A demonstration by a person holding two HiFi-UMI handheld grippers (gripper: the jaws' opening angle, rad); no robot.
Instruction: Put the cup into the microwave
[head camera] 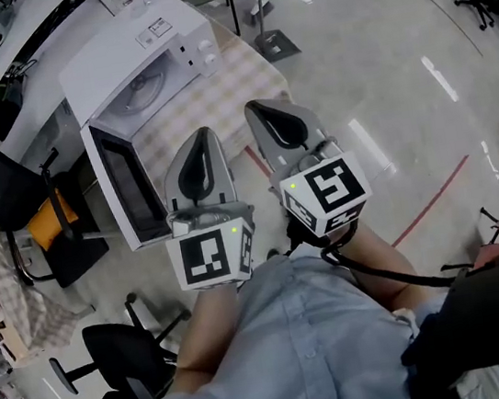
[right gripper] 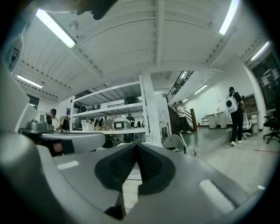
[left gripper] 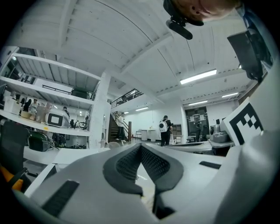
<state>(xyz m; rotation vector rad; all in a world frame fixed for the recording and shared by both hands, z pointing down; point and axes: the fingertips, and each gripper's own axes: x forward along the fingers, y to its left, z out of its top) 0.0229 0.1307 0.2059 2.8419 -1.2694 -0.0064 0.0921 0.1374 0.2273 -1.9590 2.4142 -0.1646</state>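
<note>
Approach stage: my left gripper (head camera: 206, 135) and right gripper (head camera: 255, 107) face open microwave (head camera: 141, 61), fingers clenched, empty; no cup visible. Next: find, grasp it.

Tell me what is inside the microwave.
The microwave stands open; only its round plate shows inside, nothing on it. Its top hides the upper back of the chamber.

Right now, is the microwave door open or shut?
Open: the door stands swung out from the microwave, leaving its cavity exposed.
</note>
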